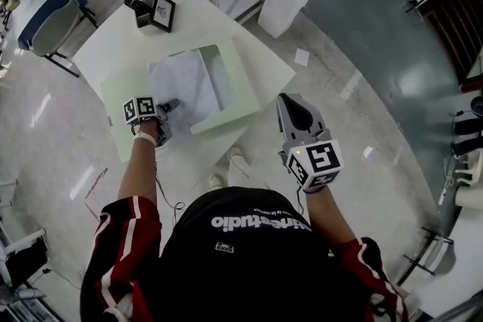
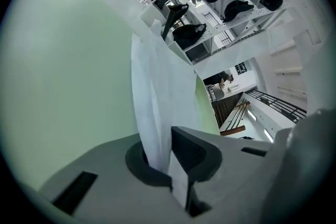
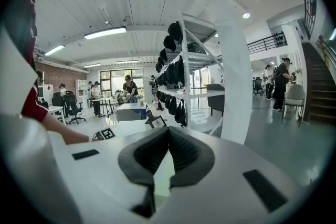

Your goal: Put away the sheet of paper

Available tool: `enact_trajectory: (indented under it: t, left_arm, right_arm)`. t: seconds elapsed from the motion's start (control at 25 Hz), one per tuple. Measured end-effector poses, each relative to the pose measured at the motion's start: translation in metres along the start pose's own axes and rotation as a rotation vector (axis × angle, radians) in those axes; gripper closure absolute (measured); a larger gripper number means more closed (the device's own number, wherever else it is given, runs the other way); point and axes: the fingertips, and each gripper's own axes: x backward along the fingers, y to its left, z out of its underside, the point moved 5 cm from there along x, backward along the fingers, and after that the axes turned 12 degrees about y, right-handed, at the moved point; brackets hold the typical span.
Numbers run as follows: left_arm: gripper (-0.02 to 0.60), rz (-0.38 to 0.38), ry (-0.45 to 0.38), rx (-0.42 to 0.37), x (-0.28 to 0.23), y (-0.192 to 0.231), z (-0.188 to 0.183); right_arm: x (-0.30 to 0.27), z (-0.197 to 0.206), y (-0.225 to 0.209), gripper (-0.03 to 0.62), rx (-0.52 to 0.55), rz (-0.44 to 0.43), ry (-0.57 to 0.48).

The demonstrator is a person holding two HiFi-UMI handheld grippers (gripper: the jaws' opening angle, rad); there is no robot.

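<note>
Clamping the sheet of paper (image 1: pixel 185 83) over the green folder (image 1: pixel 243 98), the jaws of the left gripper (image 1: pixel 170 106) press tight, while those of the right gripper (image 1: pixel 291 99) meet empty.

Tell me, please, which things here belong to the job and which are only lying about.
Job: sheet of paper; pale green folder under it; left tongs, shut on the sheet.
Lying about: picture frame; black object beside it; small white scrap.

You wear a black top (image 1: pixel 249 260) with white print | red sleeves (image 1: pixel 121 234) striped white | your left gripper (image 1: pixel 169 106) and right gripper (image 1: pixel 291 99): grey bodies, black-and-white marker cubes (image 1: pixel 315 162)
</note>
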Motion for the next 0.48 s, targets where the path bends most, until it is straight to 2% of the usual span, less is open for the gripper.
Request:
enact_trajectory:
  t: [0.16, 0.28, 0.48]
  left_arm:
    - [0.577, -0.006, 0.041, 0.058, -0.005, 0.001, 0.002]
    - [0.577, -0.020, 0.040, 0.057, -0.006, 0.000, 0.001]
    - [0.577, 0.020, 0.002, 0.052, -0.012, -0.013, -0.008]
  right_arm:
    - [-0.001, 0.000, -0.004, 0.602, -0.004, 0.002, -0.002]
    - [-0.002, 0.002, -0.005, 0.602, -0.006, 0.002, -0.001]
    - [-0.004, 0.002, -0.004, 0.602, -0.004, 0.004, 0.002]
